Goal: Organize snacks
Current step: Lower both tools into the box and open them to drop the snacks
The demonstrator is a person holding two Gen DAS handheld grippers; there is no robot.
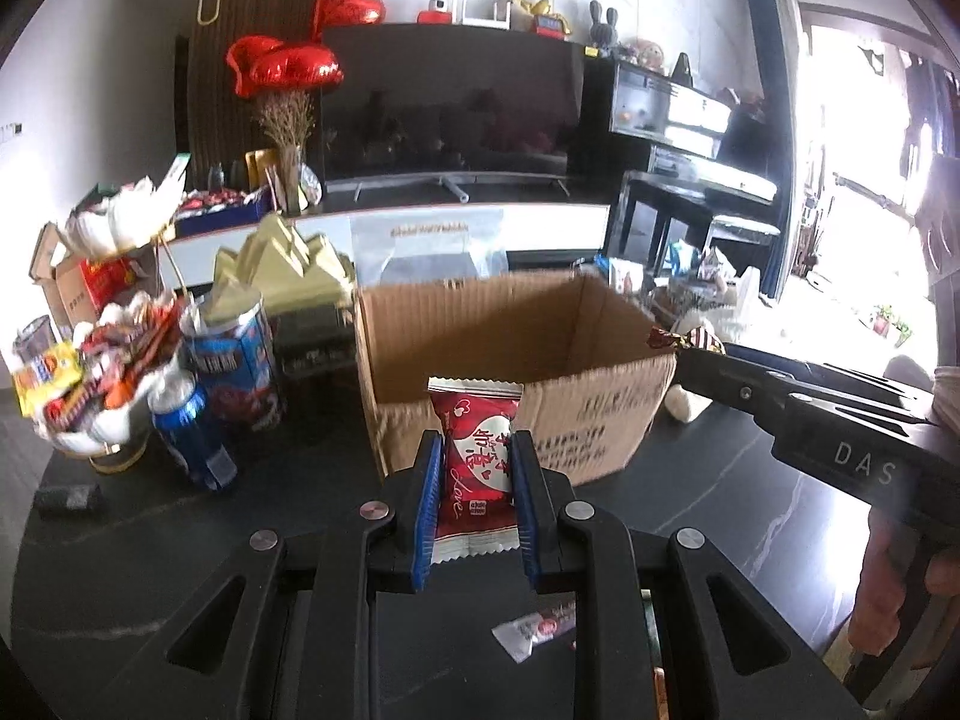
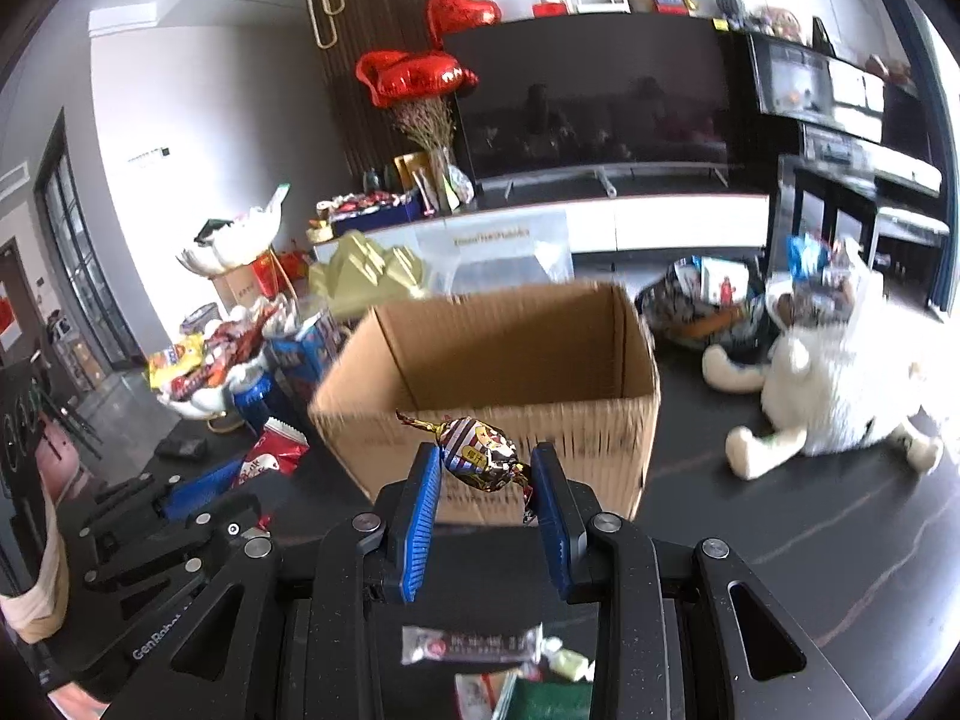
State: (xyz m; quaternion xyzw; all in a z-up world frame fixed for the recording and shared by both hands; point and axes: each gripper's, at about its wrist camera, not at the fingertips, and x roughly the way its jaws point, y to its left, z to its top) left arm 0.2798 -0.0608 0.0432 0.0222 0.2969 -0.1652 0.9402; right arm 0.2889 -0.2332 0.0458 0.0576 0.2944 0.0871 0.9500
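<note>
My left gripper [image 1: 476, 450] is shut on a red snack packet [image 1: 477, 468] with a white heart print, held upright in front of an open cardboard box [image 1: 516, 324]. My right gripper [image 2: 486, 462] is shut on a foil-wrapped candy [image 2: 480, 453] with twisted ends, also just short of the cardboard box [image 2: 492, 348]. In the left wrist view the right gripper [image 1: 678, 354] reaches in from the right with the candy [image 1: 663, 337] at the box's right rim. In the right wrist view the left gripper [image 2: 198, 486] sits low at the left with the red packet [image 2: 270, 456].
Loose wrapped snacks [image 2: 468, 645] lie on the dark table [image 1: 750, 516] below the grippers. A white bowl piled with snacks [image 1: 102, 384], blue cans [image 1: 192, 426] and a blue carton [image 1: 234, 354] stand left of the box. A white plush toy [image 2: 828, 396] lies to the right.
</note>
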